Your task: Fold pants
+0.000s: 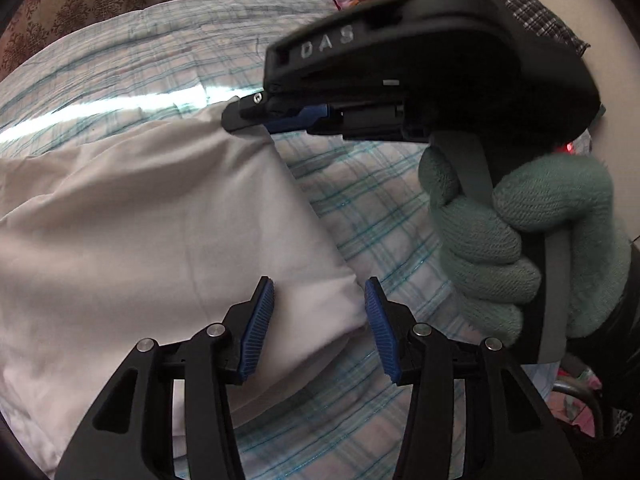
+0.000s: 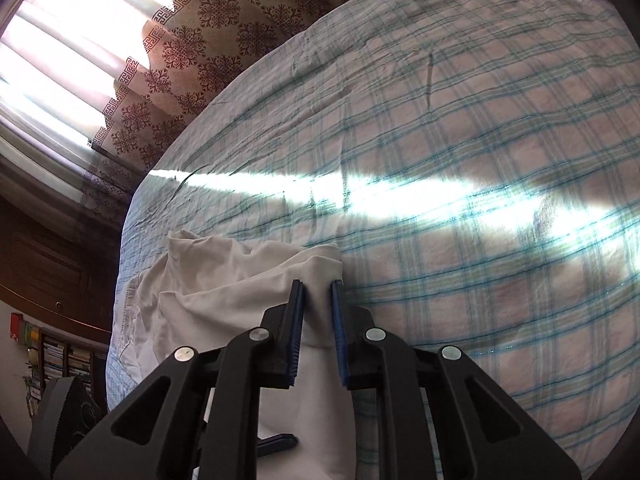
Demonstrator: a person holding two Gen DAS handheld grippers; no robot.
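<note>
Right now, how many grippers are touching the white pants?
2. The right gripper pinches the far corner of the white pants; the left gripper straddles the near corner, open. Nothing else visible.

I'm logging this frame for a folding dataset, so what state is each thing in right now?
pants: white, lying partly folded and rumpled on the bed.
left gripper: open, fingers straddling a pants corner.
right gripper: narrowly open, pants fabric between its fingers; firm grip unclear.
bedsheet: spread, wrinkled, crossed by a sunlight streak.
curtain: drawn partway across the window.
</note>
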